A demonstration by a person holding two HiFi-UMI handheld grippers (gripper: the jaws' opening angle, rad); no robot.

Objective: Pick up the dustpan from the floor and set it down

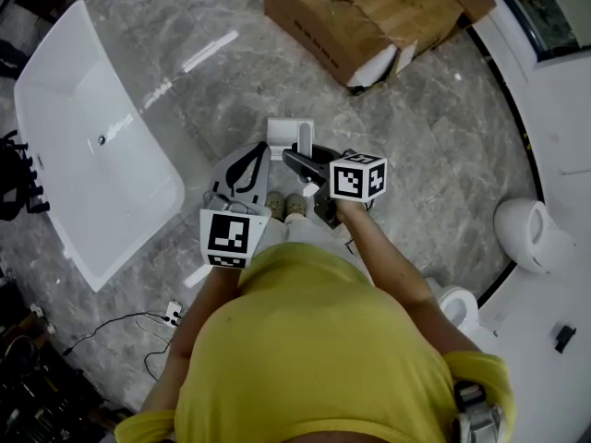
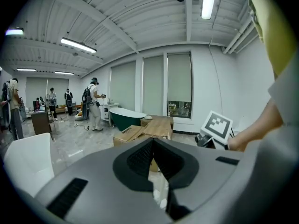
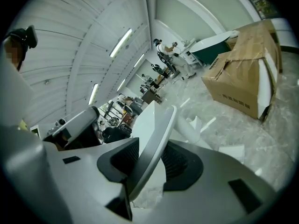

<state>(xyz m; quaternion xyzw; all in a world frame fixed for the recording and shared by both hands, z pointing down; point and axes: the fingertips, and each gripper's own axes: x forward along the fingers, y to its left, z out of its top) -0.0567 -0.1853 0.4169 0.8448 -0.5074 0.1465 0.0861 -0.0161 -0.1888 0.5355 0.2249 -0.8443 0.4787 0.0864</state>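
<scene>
The white dustpan [image 1: 290, 137] is low over the grey marble floor, just ahead of my shoes. Its long pale handle [image 3: 153, 141] runs between the jaws of my right gripper [image 1: 302, 163], whose dark pads press on it from both sides. In the right gripper view the handle slants up and away, with the pan's white body [image 3: 192, 126] beyond it. My left gripper [image 1: 242, 170] hangs to the left of the dustpan, apart from it. Its pads [image 2: 140, 158] meet in a thin line with nothing between them.
A white bathtub [image 1: 92, 155] lies on the floor at the left. A torn cardboard box [image 1: 369, 17] stands ahead of me. A toilet [image 1: 528, 233] is at the right wall. Cables and a power strip [image 1: 172, 316] lie behind my left side. Several people stand far off in the left gripper view.
</scene>
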